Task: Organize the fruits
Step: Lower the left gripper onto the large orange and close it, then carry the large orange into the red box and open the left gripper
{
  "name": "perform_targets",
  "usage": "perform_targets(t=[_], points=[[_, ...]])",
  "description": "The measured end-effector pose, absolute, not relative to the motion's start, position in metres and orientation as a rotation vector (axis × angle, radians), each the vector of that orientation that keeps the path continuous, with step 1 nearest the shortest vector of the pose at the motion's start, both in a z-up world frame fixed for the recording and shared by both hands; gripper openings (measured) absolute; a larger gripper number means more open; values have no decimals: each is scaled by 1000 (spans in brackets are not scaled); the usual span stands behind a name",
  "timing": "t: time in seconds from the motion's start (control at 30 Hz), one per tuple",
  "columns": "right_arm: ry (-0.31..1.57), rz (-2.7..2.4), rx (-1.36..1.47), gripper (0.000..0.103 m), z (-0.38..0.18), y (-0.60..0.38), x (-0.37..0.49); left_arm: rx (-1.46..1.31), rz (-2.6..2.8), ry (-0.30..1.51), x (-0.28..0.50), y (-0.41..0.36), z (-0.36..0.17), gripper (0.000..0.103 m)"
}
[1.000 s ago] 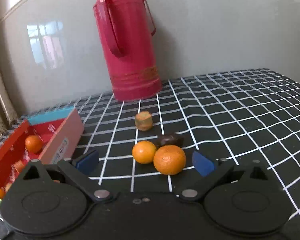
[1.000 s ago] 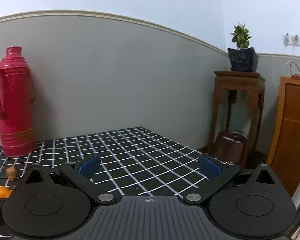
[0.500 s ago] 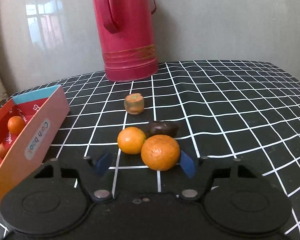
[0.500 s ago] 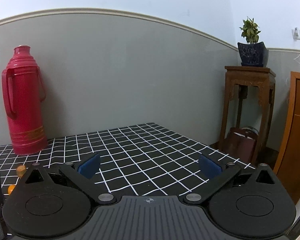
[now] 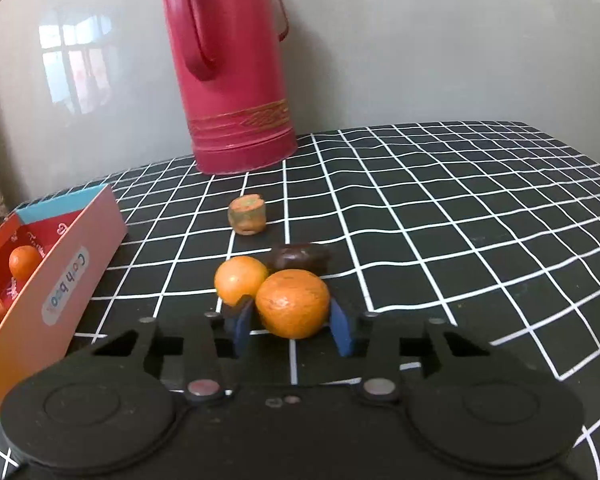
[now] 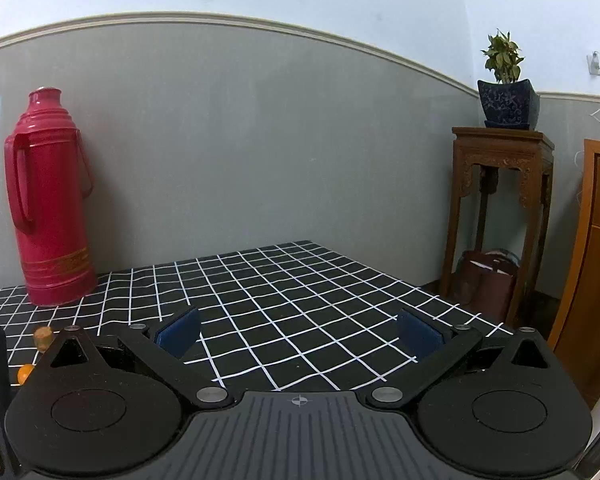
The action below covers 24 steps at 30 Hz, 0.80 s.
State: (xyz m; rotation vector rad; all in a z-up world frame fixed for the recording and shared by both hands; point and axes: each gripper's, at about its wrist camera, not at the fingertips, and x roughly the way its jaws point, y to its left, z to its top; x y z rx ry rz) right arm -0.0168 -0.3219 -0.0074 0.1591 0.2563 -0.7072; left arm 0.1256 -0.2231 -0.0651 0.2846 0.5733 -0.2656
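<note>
Hidden: thermos (image 5: 228,76) top is getting cut off | Box (image 5: 76,280) is holding a small orange (image 5: 24,261) | Left gripper (image 5: 292,326) is clamping the large orange (image 5: 293,303) on the checked cloth (image 5: 440,220) | Right gripper (image 6: 298,334) is gaping wide, gripping nothing

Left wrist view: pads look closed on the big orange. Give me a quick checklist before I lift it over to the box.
1. Grip: left gripper has a blue pad against each side of the big orange: ok, though firmness cannot be told.
2. Neighbours: small orange and the dark fruit sit right against the big orange and may roll on lift: not ok.
3. Box open on top, with room beside the fruit inside: ok.
4. Path left toward the box over the bare tablecloth: ok.
5. Right gripper open, empty, away from the fruit: ok.
6. Thermos stands well behind the pile: ok.
</note>
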Motion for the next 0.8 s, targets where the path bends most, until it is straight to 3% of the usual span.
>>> perform_targets(t=[0.3, 0.37, 0.43, 0.5, 0.63, 0.8], points=[[272, -700, 161, 103, -9, -321, -17, 326, -241, 560, 124, -229, -66, 39], [278, -696, 159, 103, -11, -321, -15, 329, -232, 561, 125, -229, -66, 50], [285, -694, 155, 103, -12, -320, -14, 329, -227, 564, 127, -230, -65, 53], [293, -692, 148, 103, -13, -319, -12, 324, -235, 566, 127, -230, -65, 50], [308, -684, 136, 103, -16, -317, -8, 329, -238, 547, 124, -232, -63, 30], [324, -675, 119, 103, -20, -313, -4, 330, -237, 546, 122, -233, -64, 29]])
